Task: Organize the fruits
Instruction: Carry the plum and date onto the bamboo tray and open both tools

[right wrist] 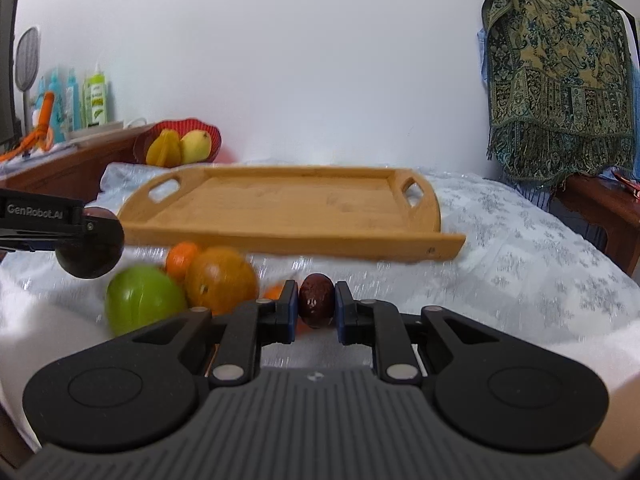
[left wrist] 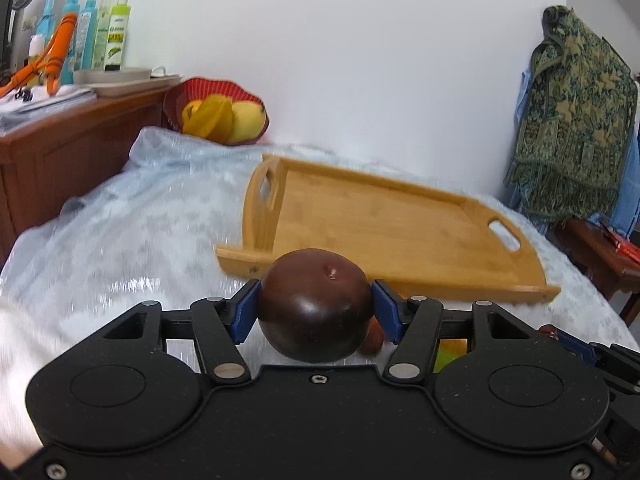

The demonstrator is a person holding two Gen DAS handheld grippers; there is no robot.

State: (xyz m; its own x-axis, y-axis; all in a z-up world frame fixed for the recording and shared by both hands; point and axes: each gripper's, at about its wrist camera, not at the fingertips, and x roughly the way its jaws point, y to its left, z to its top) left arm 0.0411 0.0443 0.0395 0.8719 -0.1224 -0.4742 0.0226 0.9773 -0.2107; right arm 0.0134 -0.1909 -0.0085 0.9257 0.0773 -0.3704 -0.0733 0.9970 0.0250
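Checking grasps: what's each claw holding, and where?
Left claw: dark plum, pinched at its sides. Right claw: small brown fruit, also at its sides.

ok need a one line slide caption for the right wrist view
Right hand-held gripper shut on a small dark red fruit, empty wooden tray ahead on the bed.

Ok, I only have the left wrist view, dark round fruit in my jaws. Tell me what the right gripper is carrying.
Observer: The right gripper is shut on a small reddish-brown fruit.
Operator: List the loose fruit near it.
Observer: A green apple, a large orange and a smaller orange lie on the cloth, short of the wooden tray.
Operator: Check the tray's far side for me.
Observer: Its floor shows bare right to the far rim.
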